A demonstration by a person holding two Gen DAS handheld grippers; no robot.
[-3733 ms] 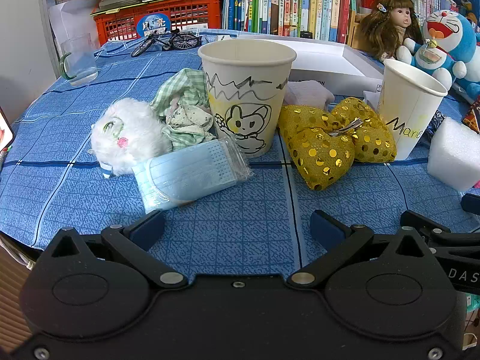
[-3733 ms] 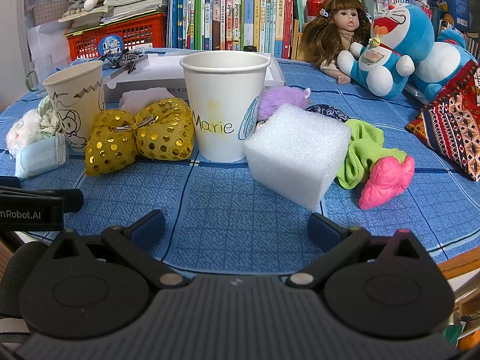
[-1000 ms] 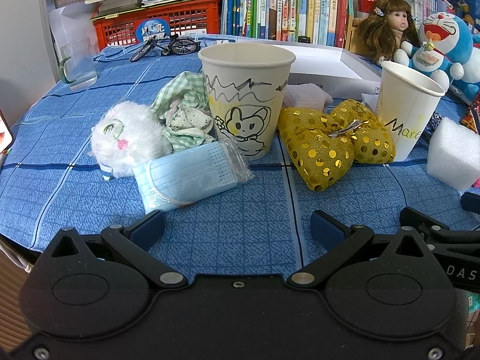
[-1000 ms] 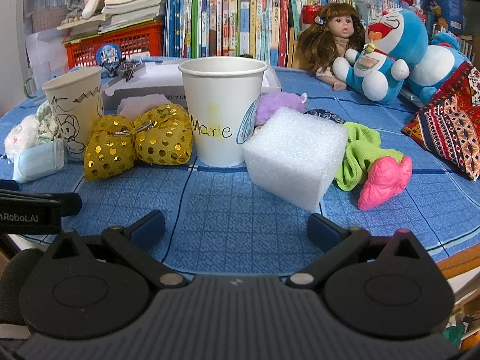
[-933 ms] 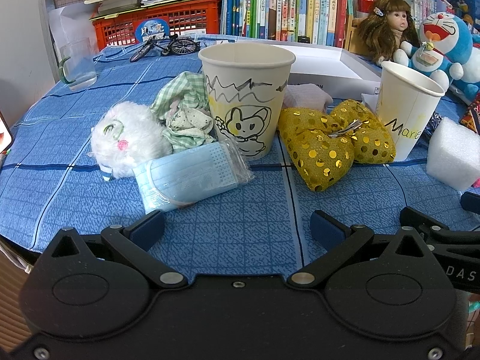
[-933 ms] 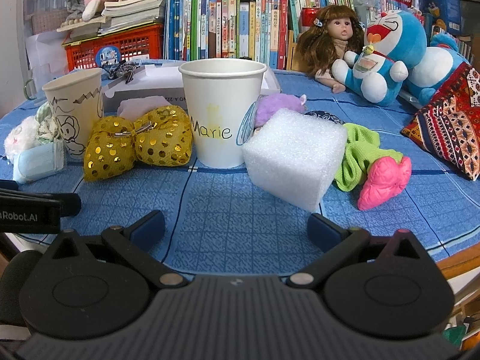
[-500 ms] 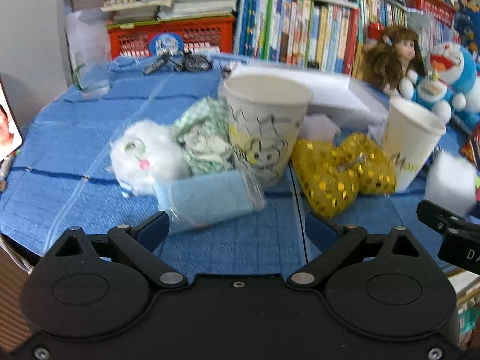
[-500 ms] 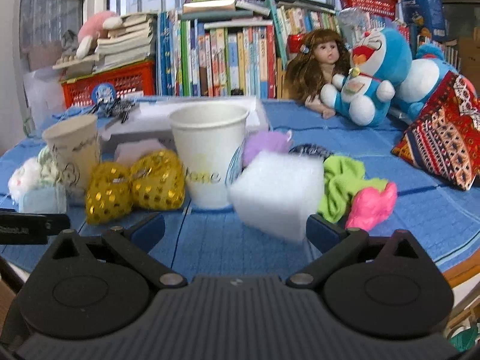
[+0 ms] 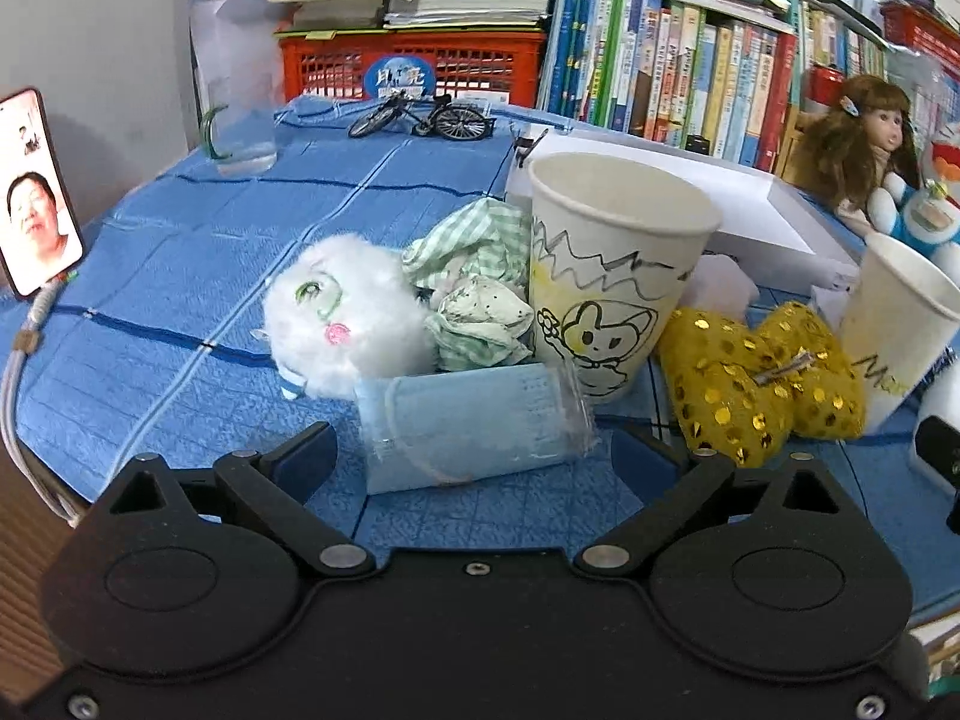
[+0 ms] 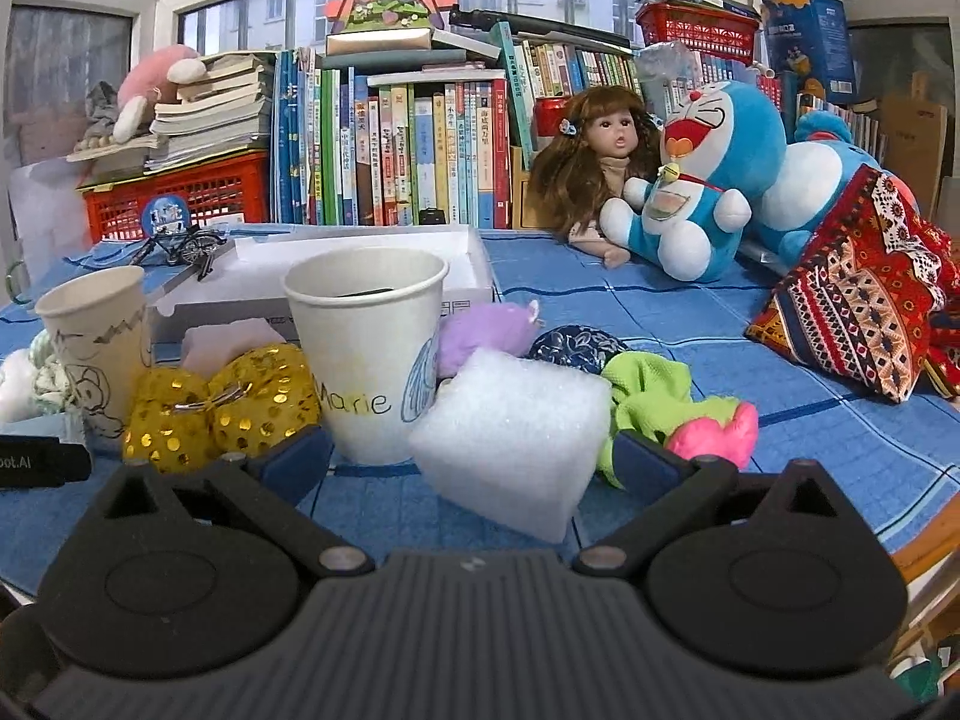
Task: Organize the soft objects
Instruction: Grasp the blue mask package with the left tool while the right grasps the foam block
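Observation:
A clear pack of blue face masks (image 9: 474, 426) lies on the blue tablecloth between the fingers of my left gripper (image 9: 474, 456), which is open and not pressing on it. Behind the pack are a white fluffy toy (image 9: 345, 318), a green checked cloth (image 9: 474, 264) and a paper cup with a drawn rabbit (image 9: 606, 288). A gold sequin bow (image 9: 756, 378) lies to their right. My right gripper (image 10: 471, 462) is open just before a white foam block (image 10: 516, 438), next to the "Marie" cup (image 10: 366, 348). A green cloth (image 10: 654, 396), a pink soft piece (image 10: 714, 432) and a purple plush (image 10: 486, 330) lie nearby.
A phone (image 9: 36, 192) leans at the table's left edge, with a glass mug (image 9: 240, 132) and a toy bicycle (image 9: 420, 117) further back. A white box (image 9: 750, 204), a doll (image 10: 600, 162), a blue plush cat (image 10: 708, 180) and a patterned cushion (image 10: 852, 312) fill the back and right.
Both grippers have closed in on the table. The mask pack now sits between the left fingers and the foam block just before the right ones. The right view has tilted up.

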